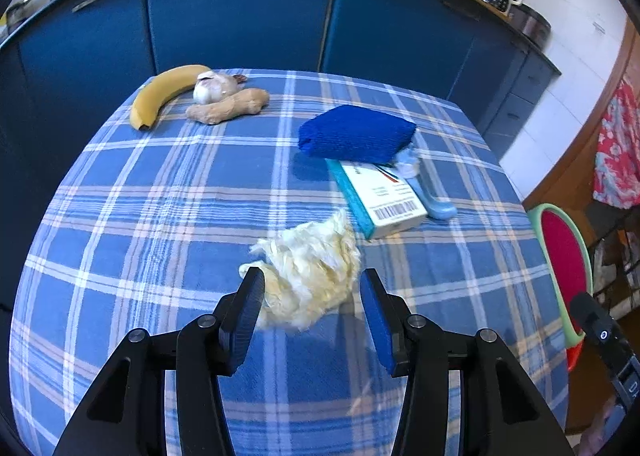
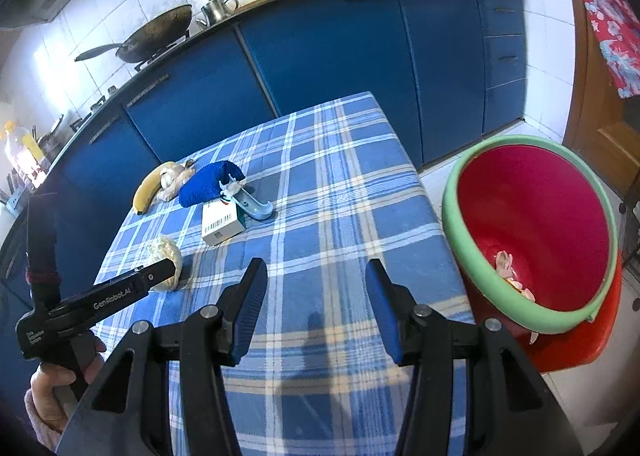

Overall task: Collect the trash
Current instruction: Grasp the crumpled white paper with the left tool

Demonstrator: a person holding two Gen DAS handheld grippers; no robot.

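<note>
Trash wad (image 1: 308, 276): crumpled pale-yellow wad, papery/fibrous, lies on the bench near its front edge, w/ the left hand-held gripper around it. Prob. the next piece to collect, since it's loose scrap & nothing else nearby looks like waste.
Left hand-held gripper (image 1: 312, 288): fingers apart, one on each side of the wad; left finger (image 1: 250, 296) touching or just at the wad's edge, right finger w/ a gap. Not closed on it yet. Straddling like this sets up a squeeze; the wad looks soft, so it should compress & may shed bits.
Right hand-held gripper (image 2: 316, 280): fingers apart, holding nothing, over the bench's right part betw. wad & bin. Seems to be waiting.
Bin (image 2: 472, 252): red inside, green rim, stands off the bench's right edge, tilted toward the cams; a few pale scraps (image 2: 506, 264) already at the bottom. Placed low & beside so trash can be dropped in over the edge.
Bench (image 1: 160, 196): blue plaid cloth.
Other items, prob. not trash: box w/ barcode (image 1: 384, 200) just behind the wad, partly under a blue knit cloth (image 1: 356, 132); light-blue plastic piece (image 1: 434, 202) beside the box; banana (image 1: 164, 92), garlic (image 1: 214, 86), ginger (image 1: 228, 104) grouped at the far left corner, well apart from the wad.
Risk (judgement): box sits close behind, so a deep reach could nudge it.
</note>
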